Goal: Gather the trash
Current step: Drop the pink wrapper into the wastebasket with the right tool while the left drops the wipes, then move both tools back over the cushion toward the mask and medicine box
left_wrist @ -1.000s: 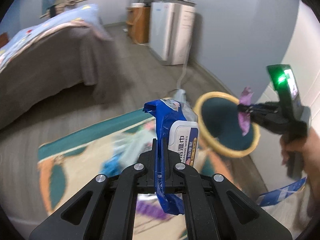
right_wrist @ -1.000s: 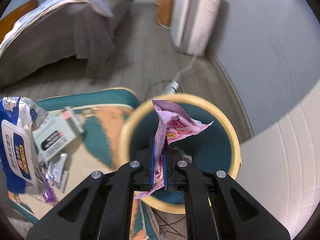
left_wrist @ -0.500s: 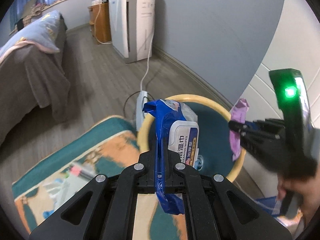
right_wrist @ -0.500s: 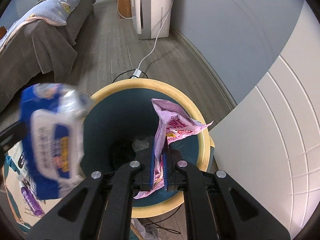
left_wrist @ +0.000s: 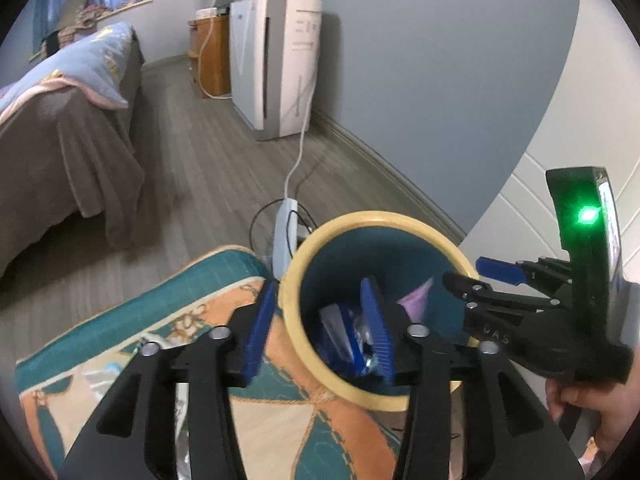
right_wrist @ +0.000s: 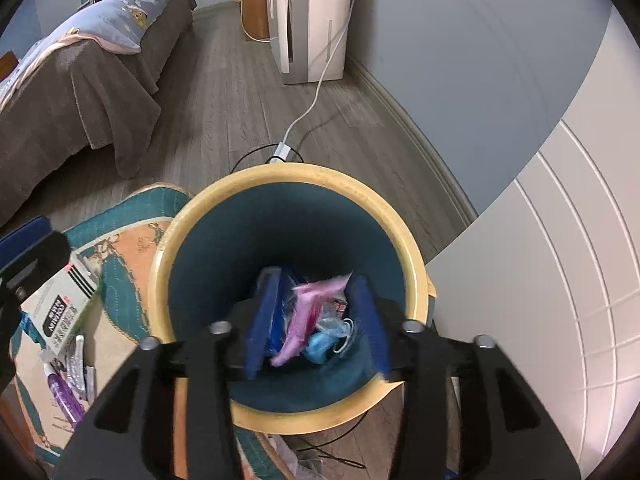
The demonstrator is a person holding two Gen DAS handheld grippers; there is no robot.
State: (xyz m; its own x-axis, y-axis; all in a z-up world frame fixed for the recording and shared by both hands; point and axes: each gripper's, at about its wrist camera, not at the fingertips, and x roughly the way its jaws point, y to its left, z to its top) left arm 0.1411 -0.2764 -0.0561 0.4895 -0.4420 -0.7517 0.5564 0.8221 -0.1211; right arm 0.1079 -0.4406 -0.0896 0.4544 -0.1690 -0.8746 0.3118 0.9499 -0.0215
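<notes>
A bedroom with a grey wooden floor [right_wrist: 224, 92] and blue-grey walls; a patterned teal and orange rug [left_wrist: 280, 420] lies on the floor beside a round bin [right_wrist: 404, 236] with a yellow rim and a dark teal inside.

The left claw [left_wrist: 320, 328] hangs over the near edge of the bin with its blue pads wide apart and nothing between them. Below it, inside the bin, lies the blue wipes packet [left_wrist: 340, 336].

The right claw [right_wrist: 316, 320] is above the mouth of the bin, also spread apart and empty. Under it, at the bottom of the bin, rests the pink wrapper [right_wrist: 304, 316] among other trash.

On the rug, left of the bin, there are a white carton [right_wrist: 64, 312] and a purple wrapper [right_wrist: 64, 396]. Further away stand a bed [right_wrist: 76, 80] with a brown cover and a white appliance [left_wrist: 276, 64] near the wall; its white cable [right_wrist: 316, 104] runs to a power strip [left_wrist: 286, 236] behind the bin.
</notes>
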